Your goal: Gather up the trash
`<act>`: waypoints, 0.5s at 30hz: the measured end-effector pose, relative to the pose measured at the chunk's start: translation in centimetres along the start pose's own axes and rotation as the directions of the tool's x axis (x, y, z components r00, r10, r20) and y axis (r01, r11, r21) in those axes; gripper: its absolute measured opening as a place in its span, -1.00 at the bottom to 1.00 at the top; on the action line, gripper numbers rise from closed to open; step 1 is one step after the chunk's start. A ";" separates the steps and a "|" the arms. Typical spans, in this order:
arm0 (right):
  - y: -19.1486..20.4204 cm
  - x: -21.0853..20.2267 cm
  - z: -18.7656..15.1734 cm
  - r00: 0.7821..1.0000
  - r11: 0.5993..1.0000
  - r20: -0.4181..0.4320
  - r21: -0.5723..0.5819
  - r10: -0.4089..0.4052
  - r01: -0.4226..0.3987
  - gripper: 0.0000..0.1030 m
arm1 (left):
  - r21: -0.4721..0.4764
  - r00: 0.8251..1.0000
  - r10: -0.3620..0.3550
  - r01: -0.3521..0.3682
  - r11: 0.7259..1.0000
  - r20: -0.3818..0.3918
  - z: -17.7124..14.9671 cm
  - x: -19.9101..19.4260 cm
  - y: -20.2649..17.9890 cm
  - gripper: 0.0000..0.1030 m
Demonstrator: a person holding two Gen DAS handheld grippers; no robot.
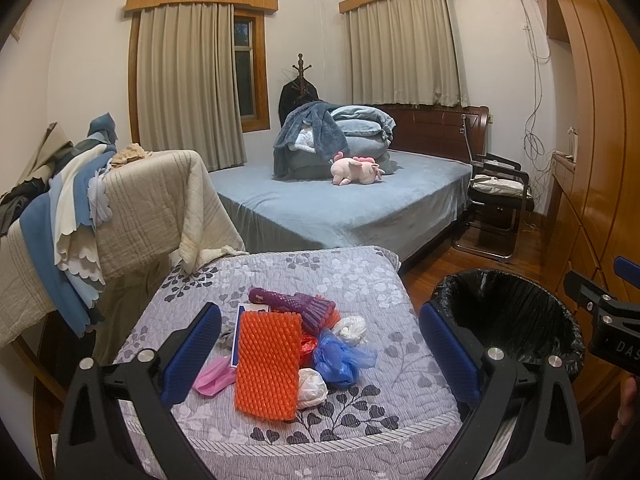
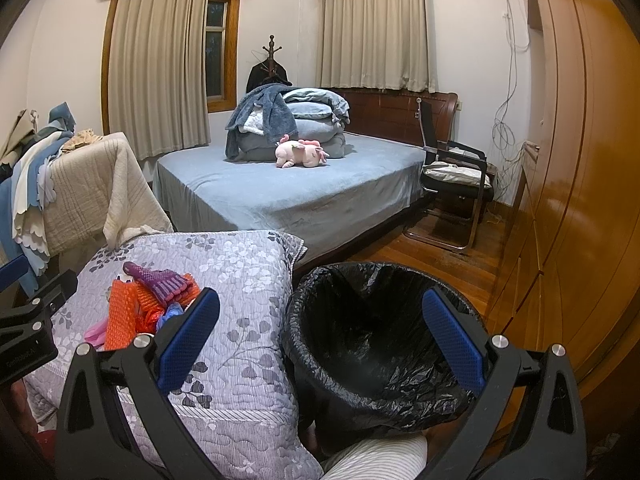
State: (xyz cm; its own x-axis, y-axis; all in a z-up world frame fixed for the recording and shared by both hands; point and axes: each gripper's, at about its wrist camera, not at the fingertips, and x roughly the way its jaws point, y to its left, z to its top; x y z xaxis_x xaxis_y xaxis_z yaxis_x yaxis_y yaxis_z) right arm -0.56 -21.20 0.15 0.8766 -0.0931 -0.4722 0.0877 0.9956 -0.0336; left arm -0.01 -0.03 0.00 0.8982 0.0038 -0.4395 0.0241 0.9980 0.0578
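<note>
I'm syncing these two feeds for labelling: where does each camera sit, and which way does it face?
Left wrist: on the left gripper, open, facing the orange foam net sleeve on the grey floral quilt; the right gripper shows at the right edge.
Right wrist: on the right gripper, open, facing the black-lined trash bin; the left gripper shows at the left edge.
Shared: quilt, bin, sleeve.

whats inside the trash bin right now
Only the crinkled black liner shows inside the trash bin; no trash is visible in it. Its very bottom is dark and partly covered by liner folds, so that part can't be checked.
</note>
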 end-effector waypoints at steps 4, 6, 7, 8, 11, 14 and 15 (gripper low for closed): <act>0.0 0.1 0.0 1.000 1.000 -0.001 -0.002 0.000 0.000 0.91 | -0.001 1.000 0.000 0.000 1.000 -0.001 0.0 0.0 0.0 0.89; 0.0 0.1 0.1 1.000 1.000 -0.001 -0.001 0.000 0.000 0.91 | -0.001 1.000 -0.001 0.001 1.000 -0.003 0.0 0.0 0.0 0.89; 0.0 0.1 0.1 1.000 1.000 -0.002 -0.001 0.000 0.000 0.91 | -0.001 1.000 -0.001 0.001 1.000 -0.005 0.0 0.1 0.0 0.89; 0.0 0.1 0.1 1.000 1.000 -0.003 -0.001 0.001 -0.001 0.91 | -0.002 1.000 -0.002 0.002 1.000 -0.006 -0.1 0.1 0.0 0.89; 0.0 0.3 0.0 1.000 1.000 -0.006 0.000 0.003 -0.003 0.91 | -0.004 1.000 -0.002 0.002 1.000 -0.010 0.0 -0.4 0.2 0.89; 0.6 0.5 -0.2 1.000 1.000 -0.008 -0.002 0.006 -0.006 0.91 | -0.007 1.000 -0.002 0.001 1.000 -0.013 -0.2 0.0 0.4 0.89; 0.7 0.7 -0.3 1.000 1.000 -0.008 -0.002 0.007 -0.007 0.91 | -0.008 1.000 -0.002 0.001 1.000 -0.014 -0.4 0.1 0.4 0.89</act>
State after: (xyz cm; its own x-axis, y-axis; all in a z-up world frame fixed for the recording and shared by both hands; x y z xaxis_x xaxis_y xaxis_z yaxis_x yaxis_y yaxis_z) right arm -0.06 -20.61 -0.44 0.8733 -0.0862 -0.4794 0.0807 0.9962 -0.0321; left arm -0.05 0.39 -0.40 0.8919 0.0032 -0.4522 0.0219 0.9985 0.0501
